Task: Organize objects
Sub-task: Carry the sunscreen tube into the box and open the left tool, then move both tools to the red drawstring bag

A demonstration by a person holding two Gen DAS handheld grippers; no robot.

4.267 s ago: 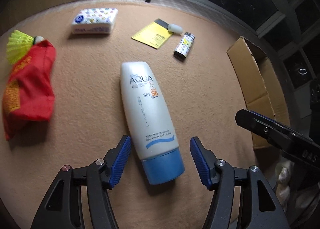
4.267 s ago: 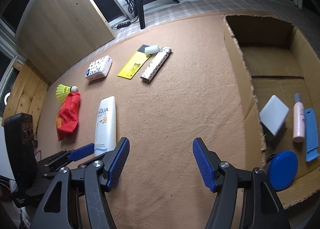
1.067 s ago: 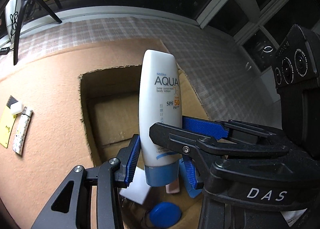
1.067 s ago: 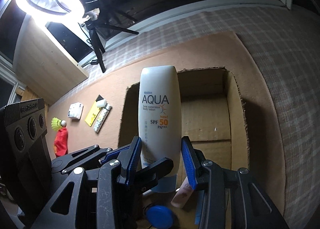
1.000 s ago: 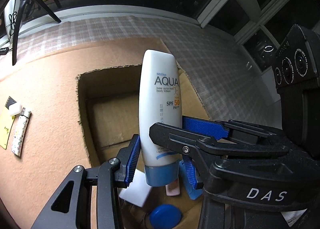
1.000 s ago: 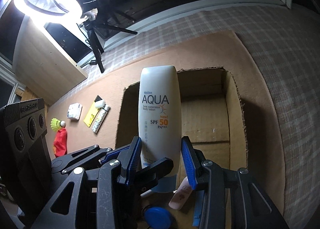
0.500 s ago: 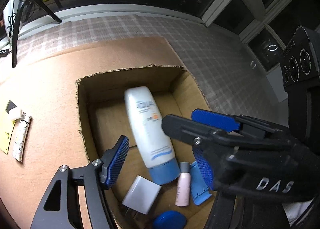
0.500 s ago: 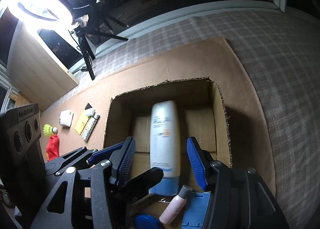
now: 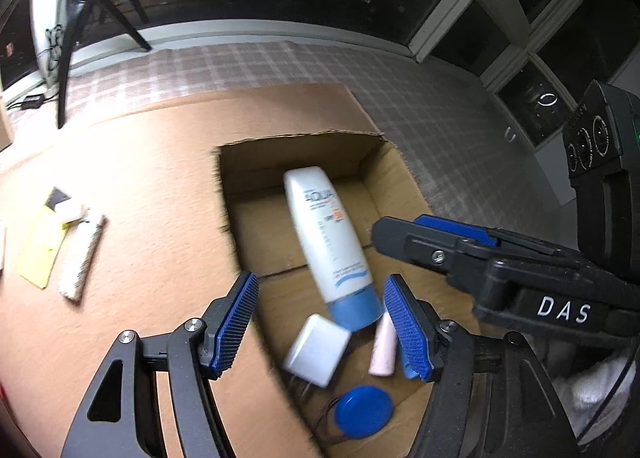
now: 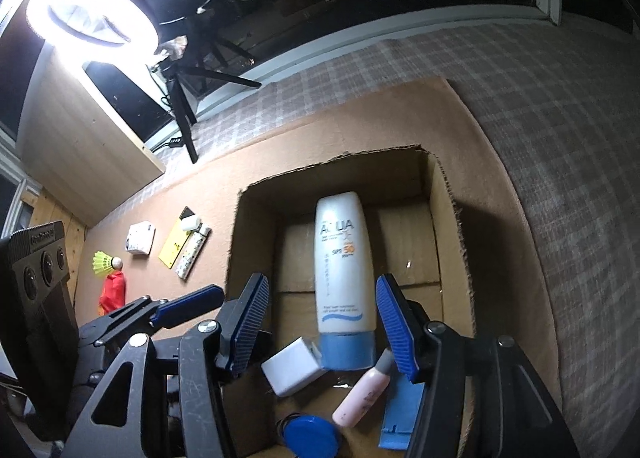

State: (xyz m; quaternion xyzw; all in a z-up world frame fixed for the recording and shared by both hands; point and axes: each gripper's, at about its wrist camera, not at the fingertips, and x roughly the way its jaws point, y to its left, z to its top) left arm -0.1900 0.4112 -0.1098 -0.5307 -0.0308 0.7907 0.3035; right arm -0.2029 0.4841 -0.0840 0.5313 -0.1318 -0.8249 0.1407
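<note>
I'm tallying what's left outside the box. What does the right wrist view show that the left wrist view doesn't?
Only the right wrist view shows the yellow shuttlecock, red pouch, tissue pack and ring light. Only the left shows a white-gloved hand at its right edge. Both show the cardboard box holding the sunscreen bottle, white block, pink bottle and blue disc, plus the yellow card and lighter outside.

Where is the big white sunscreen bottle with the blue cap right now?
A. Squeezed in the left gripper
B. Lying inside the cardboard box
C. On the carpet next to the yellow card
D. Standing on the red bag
B: the sunscreen bottle lies on the floor of the cardboard box, with no gripper pad touching it.
</note>
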